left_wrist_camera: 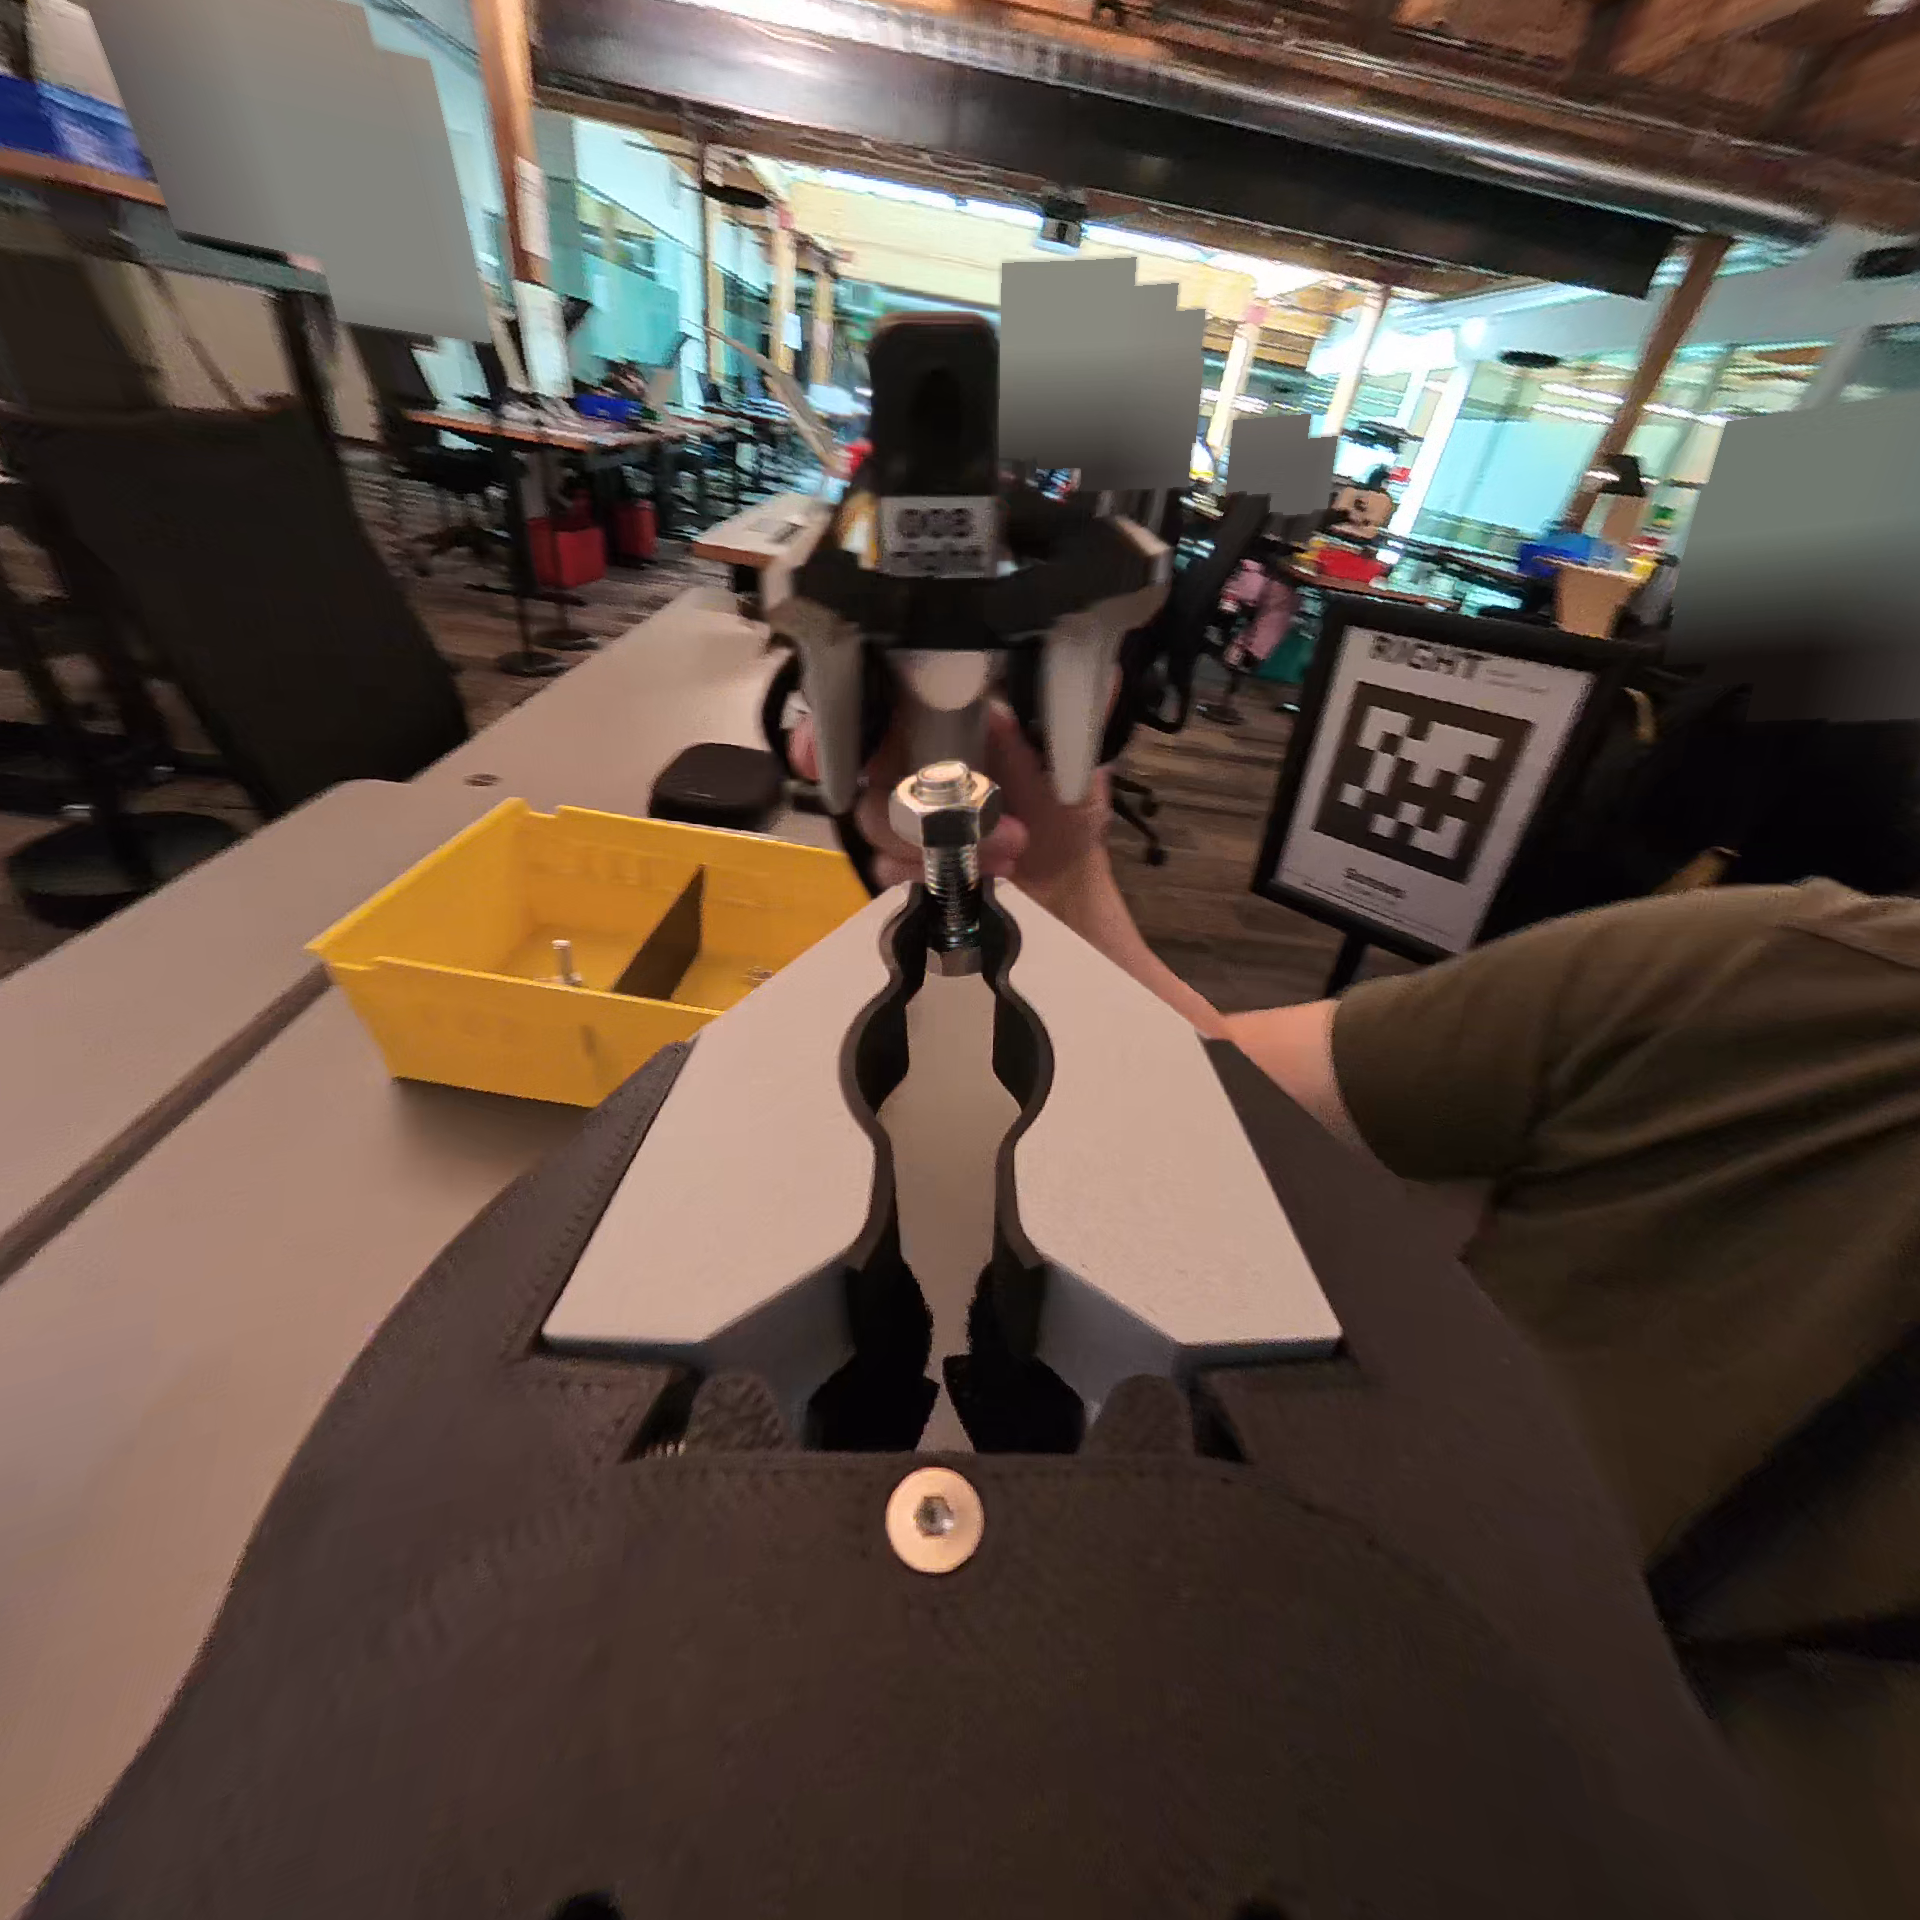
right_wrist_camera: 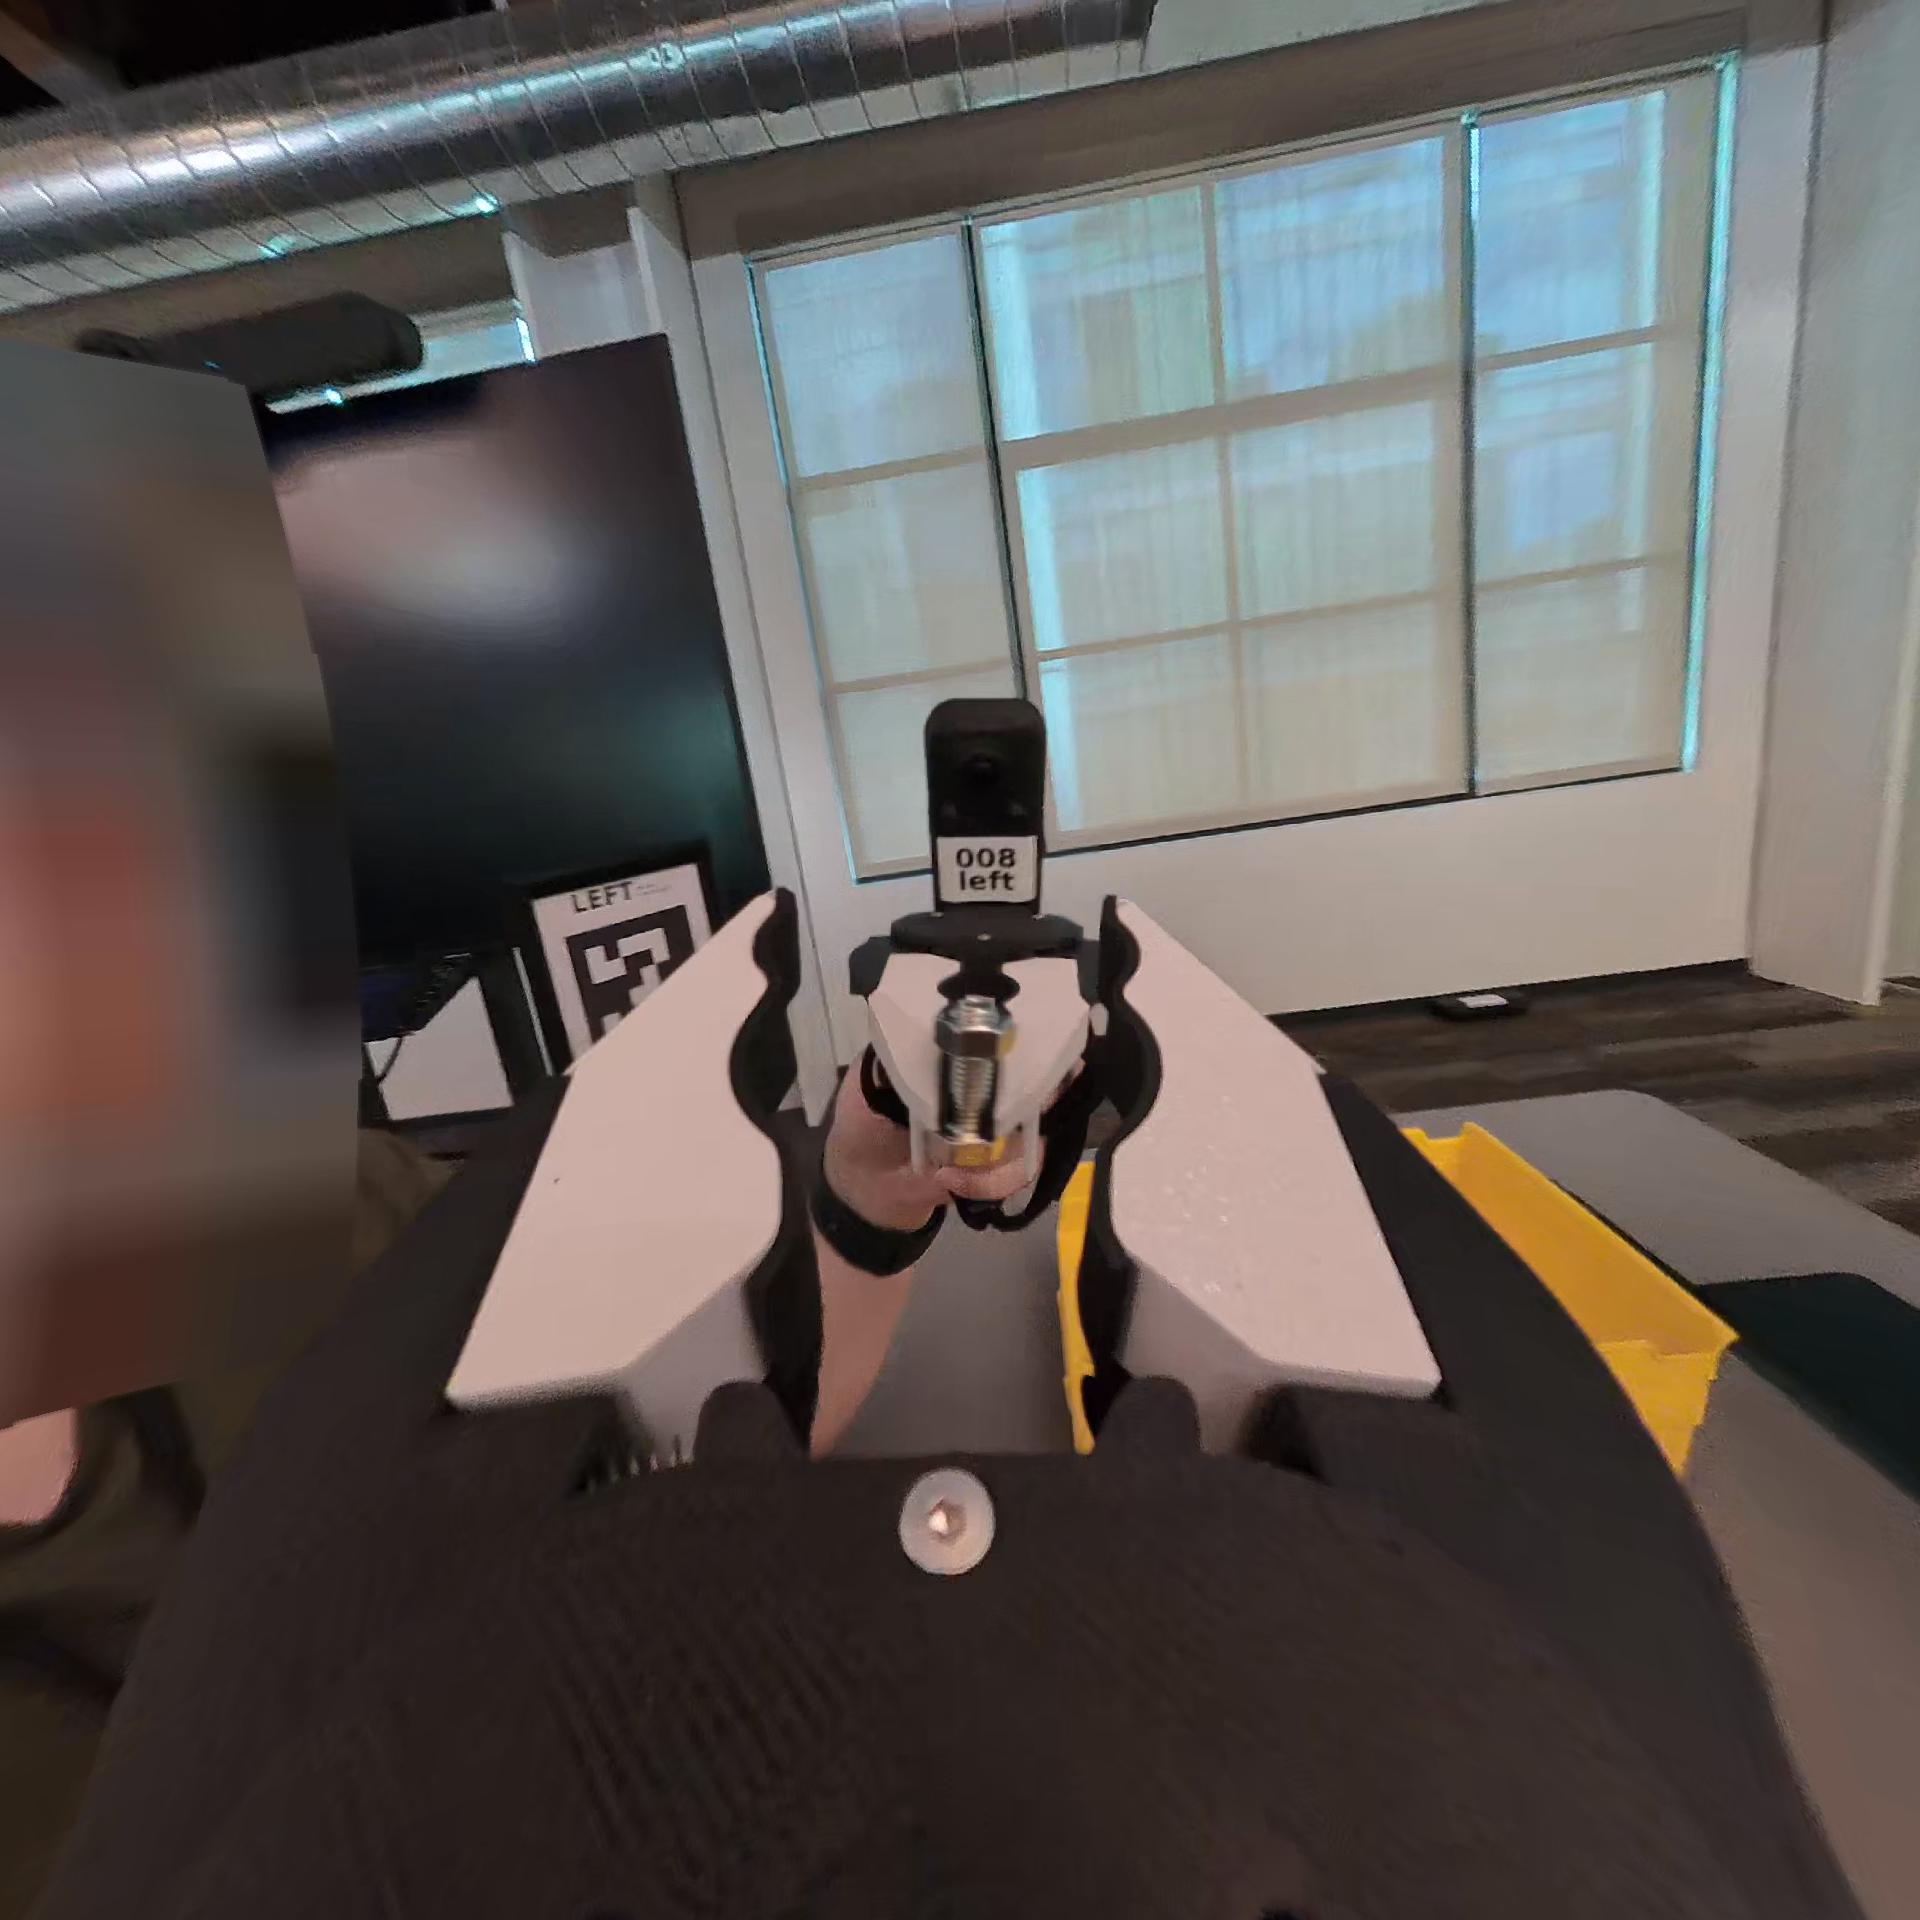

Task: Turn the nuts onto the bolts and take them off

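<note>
Grey table (left_wrist_camera: 208,1195) carries a yellow bin (left_wrist_camera: 488,997) at left. Left gripper (left_wrist_camera: 948,925) clenches a bolt (left_wrist_camera: 948,883) with its nut (left_wrist_camera: 943,805) on the far end. Right gripper (right_wrist_camera: 940,1039) gapes, released, near the nut.

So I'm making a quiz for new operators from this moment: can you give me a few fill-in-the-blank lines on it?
1. The left tool is shut on the head end of the ____.
2. The nut sits near the bolt's ____ end.
3. The right tool has its jaws ____.
4. The bin on the table is ____ in colour.

Missing words: bolt; free; open; yellow
</note>
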`<move>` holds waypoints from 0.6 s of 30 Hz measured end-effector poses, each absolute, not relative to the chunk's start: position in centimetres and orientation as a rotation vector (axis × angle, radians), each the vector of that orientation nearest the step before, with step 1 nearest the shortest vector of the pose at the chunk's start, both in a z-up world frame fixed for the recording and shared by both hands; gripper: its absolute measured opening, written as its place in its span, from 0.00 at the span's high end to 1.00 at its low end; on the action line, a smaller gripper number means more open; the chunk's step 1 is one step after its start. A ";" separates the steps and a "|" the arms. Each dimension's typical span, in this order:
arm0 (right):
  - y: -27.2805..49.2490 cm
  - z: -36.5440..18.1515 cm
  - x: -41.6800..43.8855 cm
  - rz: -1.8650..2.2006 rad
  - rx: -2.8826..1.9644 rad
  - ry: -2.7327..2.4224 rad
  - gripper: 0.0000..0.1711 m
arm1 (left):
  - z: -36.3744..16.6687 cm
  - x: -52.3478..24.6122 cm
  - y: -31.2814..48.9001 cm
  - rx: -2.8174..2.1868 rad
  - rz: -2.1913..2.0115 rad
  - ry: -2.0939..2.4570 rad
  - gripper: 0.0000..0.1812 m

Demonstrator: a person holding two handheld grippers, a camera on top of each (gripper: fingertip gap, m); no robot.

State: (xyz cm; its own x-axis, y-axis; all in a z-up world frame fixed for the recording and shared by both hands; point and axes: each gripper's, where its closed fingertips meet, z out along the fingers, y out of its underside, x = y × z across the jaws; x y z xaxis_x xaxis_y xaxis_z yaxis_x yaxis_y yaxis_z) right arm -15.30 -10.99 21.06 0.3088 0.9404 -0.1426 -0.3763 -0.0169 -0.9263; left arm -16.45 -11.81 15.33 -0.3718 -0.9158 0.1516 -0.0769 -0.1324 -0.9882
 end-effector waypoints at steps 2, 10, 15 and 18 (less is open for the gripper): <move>-10.5 21.6 -16.1 1.147 -1.164 -0.643 0.67 | 15.8 -16.9 -10.5 -1.166 -1.535 1.385 0.96; -8.2 19.9 -17.1 1.023 -1.236 -0.584 0.69 | 15.9 -17.6 -7.7 -1.212 -1.461 1.272 0.96; -7.4 18.8 -17.0 1.012 -1.286 -0.581 0.70 | 15.7 -17.1 -8.1 -1.208 -1.496 1.294 0.96; -6.8 18.0 -17.1 1.003 -1.321 -0.586 0.70 | 15.7 -16.9 -8.7 -1.197 -1.511 1.313 0.96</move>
